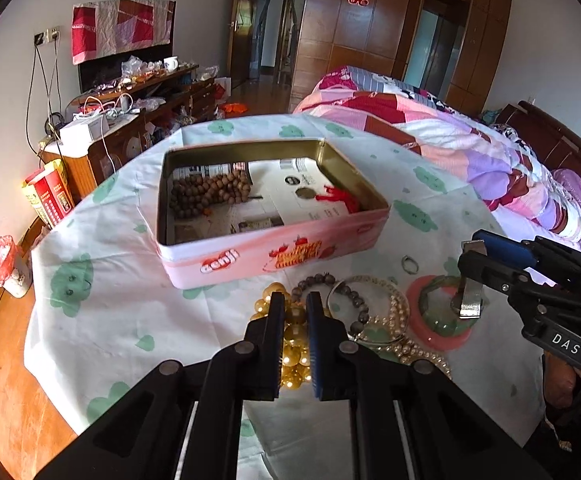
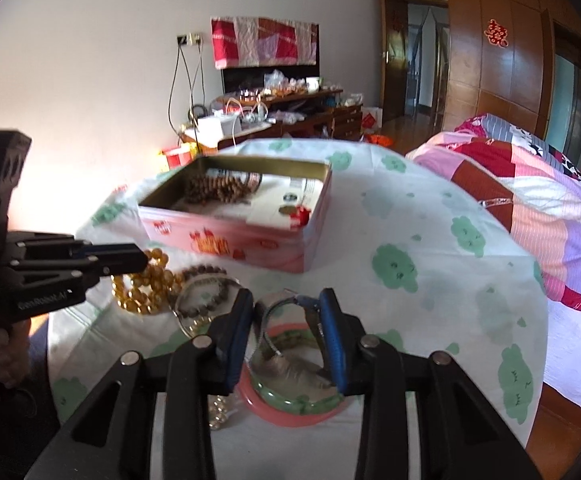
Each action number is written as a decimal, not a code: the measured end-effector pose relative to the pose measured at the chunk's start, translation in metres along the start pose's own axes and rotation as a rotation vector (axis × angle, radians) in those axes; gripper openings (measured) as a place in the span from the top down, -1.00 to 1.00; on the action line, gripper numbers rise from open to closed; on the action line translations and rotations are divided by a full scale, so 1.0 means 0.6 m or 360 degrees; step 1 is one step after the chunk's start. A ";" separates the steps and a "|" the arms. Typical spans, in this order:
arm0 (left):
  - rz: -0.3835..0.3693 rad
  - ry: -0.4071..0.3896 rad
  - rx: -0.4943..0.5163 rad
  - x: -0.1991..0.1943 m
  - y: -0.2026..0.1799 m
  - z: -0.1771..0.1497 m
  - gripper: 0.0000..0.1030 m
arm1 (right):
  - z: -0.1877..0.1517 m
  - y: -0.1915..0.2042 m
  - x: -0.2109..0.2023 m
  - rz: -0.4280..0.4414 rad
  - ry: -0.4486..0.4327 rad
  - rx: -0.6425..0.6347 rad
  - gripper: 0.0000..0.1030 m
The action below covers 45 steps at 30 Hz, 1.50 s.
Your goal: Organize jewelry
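Tongs on the left gripper hover slightly parted above the amber bead bracelet, gripping nothing; the right gripper reaches level, clamping a silver band over the green bangle, near the pink tin

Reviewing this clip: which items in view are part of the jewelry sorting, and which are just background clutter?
Job:
pink tin
wooden beads inside the tin
amber bead strand
silver bangle in right gripper
green bangle
small ring

Lying about:
red boxes
quilt
cluttered dresser
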<state>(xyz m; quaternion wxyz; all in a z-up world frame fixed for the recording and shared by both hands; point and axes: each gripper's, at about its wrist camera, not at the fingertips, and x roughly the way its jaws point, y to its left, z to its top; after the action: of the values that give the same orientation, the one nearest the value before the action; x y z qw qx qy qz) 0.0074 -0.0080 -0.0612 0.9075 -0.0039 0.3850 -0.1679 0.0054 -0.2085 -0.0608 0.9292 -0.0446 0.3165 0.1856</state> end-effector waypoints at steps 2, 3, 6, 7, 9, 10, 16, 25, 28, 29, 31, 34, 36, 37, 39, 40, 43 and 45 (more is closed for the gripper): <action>0.0003 -0.0030 0.0005 -0.011 0.000 0.006 0.81 | 0.006 0.001 -0.007 -0.0003 -0.0024 -0.0001 0.29; 0.0006 -0.0052 0.0004 -0.018 0.001 0.010 0.81 | 0.009 0.000 -0.012 0.0000 -0.0037 0.0003 0.29; 0.0008 -0.0091 -0.0004 -0.032 0.004 0.021 0.81 | 0.019 0.000 -0.021 0.0001 -0.0075 0.0007 0.29; 0.0010 -0.0104 -0.0008 -0.036 0.005 0.024 0.81 | 0.021 0.000 -0.024 0.0004 -0.0083 0.0009 0.29; 0.0012 -0.0125 -0.0014 -0.043 0.007 0.030 0.81 | 0.026 -0.002 -0.026 0.0007 -0.0098 0.0010 0.29; 0.0016 -0.0138 -0.0015 -0.047 0.008 0.034 0.81 | 0.029 -0.002 -0.027 0.0008 -0.0103 0.0012 0.29; 0.0027 -0.0204 -0.0003 -0.060 0.012 0.059 0.81 | 0.041 -0.010 -0.021 0.0012 -0.0117 0.0024 0.29; 0.0075 -0.0291 -0.0011 -0.062 0.030 0.100 0.81 | 0.076 -0.020 -0.010 0.0020 -0.0153 0.0020 0.29; 0.0092 -0.0309 0.0000 -0.060 0.036 0.114 0.81 | 0.093 -0.020 -0.005 0.0028 -0.0168 0.0016 0.29; 0.0097 -0.0313 0.0005 -0.059 0.036 0.117 0.81 | 0.100 -0.019 -0.003 0.0031 -0.0177 0.0011 0.29; 0.0106 -0.0320 0.0013 -0.056 0.037 0.125 0.81 | 0.113 -0.018 0.001 0.0037 -0.0187 0.0002 0.29; 0.0118 -0.0318 0.0018 -0.046 0.040 0.135 0.81 | 0.128 -0.012 0.009 0.0043 -0.0197 -0.0019 0.29; 0.0129 -0.0325 0.0026 -0.040 0.040 0.140 0.81 | 0.138 -0.009 0.017 0.0053 -0.0199 -0.0030 0.29; 0.0131 -0.0323 0.0024 -0.037 0.041 0.143 0.81 | 0.140 -0.008 0.019 0.0058 -0.0198 -0.0032 0.29; 0.0133 -0.0321 0.0024 -0.031 0.042 0.146 0.81 | 0.147 -0.004 0.030 0.0065 -0.0195 -0.0044 0.29; 0.0140 -0.0323 0.0027 -0.029 0.042 0.148 0.81 | 0.151 -0.002 0.035 0.0067 -0.0193 -0.0051 0.29; 0.0149 -0.0317 0.0019 -0.018 0.047 0.154 0.81 | 0.156 0.003 0.045 0.0069 -0.0189 -0.0063 0.29; 0.0158 -0.0312 0.0010 -0.012 0.052 0.157 0.81 | 0.162 0.005 0.054 0.0072 -0.0183 -0.0070 0.29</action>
<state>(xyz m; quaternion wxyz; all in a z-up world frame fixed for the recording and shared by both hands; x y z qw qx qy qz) 0.0779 0.0119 0.0056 0.9480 0.0017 0.2935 -0.1229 0.0834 -0.1763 -0.0028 0.9403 -0.0470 0.2593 0.2156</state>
